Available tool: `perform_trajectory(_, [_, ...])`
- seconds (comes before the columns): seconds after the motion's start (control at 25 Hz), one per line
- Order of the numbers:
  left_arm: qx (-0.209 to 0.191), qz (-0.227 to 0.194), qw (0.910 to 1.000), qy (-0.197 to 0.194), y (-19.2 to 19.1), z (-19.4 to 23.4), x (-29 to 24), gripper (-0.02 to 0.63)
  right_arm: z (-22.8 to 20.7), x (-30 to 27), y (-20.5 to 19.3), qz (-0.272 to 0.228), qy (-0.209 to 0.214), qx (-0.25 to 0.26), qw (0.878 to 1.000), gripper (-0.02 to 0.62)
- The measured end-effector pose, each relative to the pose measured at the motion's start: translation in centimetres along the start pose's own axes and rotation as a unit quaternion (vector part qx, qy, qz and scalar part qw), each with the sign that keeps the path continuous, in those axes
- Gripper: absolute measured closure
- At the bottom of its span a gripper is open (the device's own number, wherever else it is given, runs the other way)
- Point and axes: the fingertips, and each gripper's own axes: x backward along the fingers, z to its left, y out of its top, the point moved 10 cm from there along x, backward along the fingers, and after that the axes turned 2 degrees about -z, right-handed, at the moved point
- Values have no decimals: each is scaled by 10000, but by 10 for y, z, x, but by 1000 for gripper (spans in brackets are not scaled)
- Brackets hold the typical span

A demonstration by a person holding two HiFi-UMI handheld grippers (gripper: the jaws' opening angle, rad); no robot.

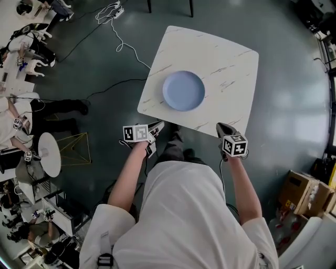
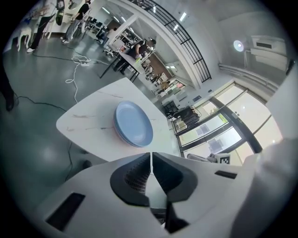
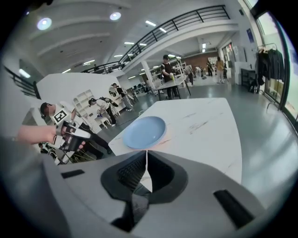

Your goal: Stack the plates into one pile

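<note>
A pile of pale blue plates (image 1: 183, 90) rests near the middle of the white marble-patterned table (image 1: 236, 68); the left gripper view shows the pile of plates (image 2: 133, 124) with stacked rims, the right gripper view the plates (image 3: 145, 132). My left gripper (image 1: 159, 126) hangs off the table's near-left edge, jaws shut with nothing between them (image 2: 151, 155). My right gripper (image 1: 220, 127) sits at the near-right edge, jaws also shut and empty (image 3: 146, 153). Both are held back from the plates, touching nothing.
White cables (image 1: 123, 44) trail over the dark floor left of the table. A small round white table (image 1: 49, 153) and people stand at far left. Cardboard boxes (image 1: 302, 194) sit at lower right. Chair legs (image 1: 169, 7) stand beyond the table's far side.
</note>
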Motion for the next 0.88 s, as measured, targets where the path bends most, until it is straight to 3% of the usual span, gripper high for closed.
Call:
perform_trajectory(0.12, [-303,-198,9993,29,-14,-16,21,581,6,13,4,-256,28,225,9994,568])
perform_trajectory(0.32, [-940,-424,9942,311,-29,-27,60,581,26,37,6,-485,53,181,9986,568])
perform_trajectory(0.48, [-1606,-933,9819,357,-29,-37,91,581,52,61,9,-1053,153,310,9938,568])
perform_trajectory(0.6, [-2197,-1131,9688,183,-24,-52,106,584,66,77,12,-1351,64,482,9896,568])
perform_trajectory(0.72, [-2579,-1114,9597,18,-20,-62,117,584,75,86,14,-1454,-146,535,9878,569])
perform_trajectory(0.88, [-2813,-971,9547,-14,-18,-62,131,584,92,97,15,-1662,-273,436,9848,569])
